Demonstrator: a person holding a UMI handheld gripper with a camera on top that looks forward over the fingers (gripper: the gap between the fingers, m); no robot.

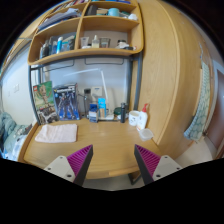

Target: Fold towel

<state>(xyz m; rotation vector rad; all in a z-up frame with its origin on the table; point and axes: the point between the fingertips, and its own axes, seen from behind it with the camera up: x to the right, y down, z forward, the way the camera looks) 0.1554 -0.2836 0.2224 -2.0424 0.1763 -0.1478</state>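
A pale folded towel [57, 132] lies flat on the wooden desk [100, 140], at its left part, well beyond my left finger. My gripper [113, 160] hovers over the desk's near edge, open and empty, with the magenta pads [80, 159] wide apart. Nothing stands between the fingers. The towel is far ahead and to the left of the gripper.
Bottles and small containers [90, 108] stand along the desk's back against the wall. A white box and a red-capped bottle [140, 117] stand at the right rear. Wooden shelves [90, 35] with items hang above. A tall wooden panel [175, 70] borders the right.
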